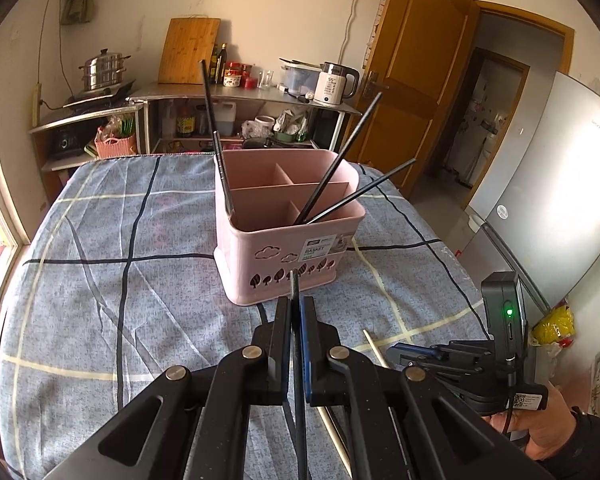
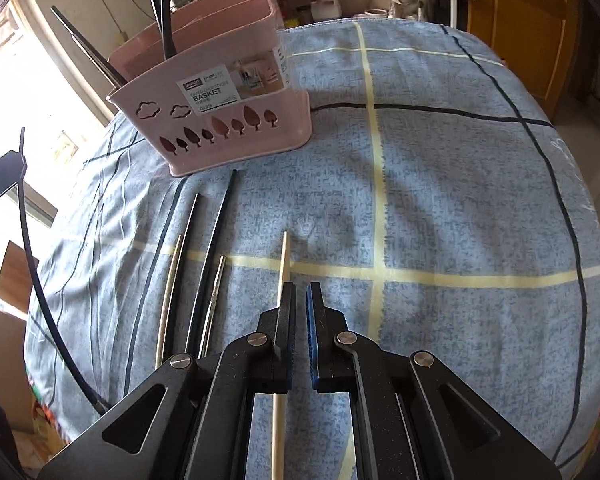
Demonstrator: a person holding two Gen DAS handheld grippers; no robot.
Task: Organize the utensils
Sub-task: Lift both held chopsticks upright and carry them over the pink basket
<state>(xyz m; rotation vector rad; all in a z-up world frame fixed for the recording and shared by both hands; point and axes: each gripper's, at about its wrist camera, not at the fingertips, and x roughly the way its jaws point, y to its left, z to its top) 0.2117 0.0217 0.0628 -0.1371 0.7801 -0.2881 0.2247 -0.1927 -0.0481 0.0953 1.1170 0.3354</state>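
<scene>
A pink divided utensil basket [image 1: 284,216] stands on the blue checked tablecloth, with several black chopsticks [image 1: 340,160] leaning in it. My left gripper [image 1: 296,304] is shut on a black chopstick [image 1: 295,286], held upright just in front of the basket. My right gripper [image 2: 301,292] hovers low over the cloth with a small gap between its jaws and holds nothing; a pale wooden chopstick [image 2: 283,264] lies beside its left finger. More chopsticks lie to the left: black ones [image 2: 216,248], a pale one [image 2: 168,292] and a metal one [image 2: 216,288]. The basket also shows in the right wrist view [image 2: 220,120].
The table's tablecloth [image 2: 440,208] spreads right of the basket. Behind stands a steel counter [image 1: 244,94] with a kettle [image 1: 336,82], jars and a cutting board [image 1: 188,50]. A wooden door [image 1: 412,72] and a fridge [image 1: 548,184] are at the right. The right gripper's body [image 1: 480,348] sits at the lower right.
</scene>
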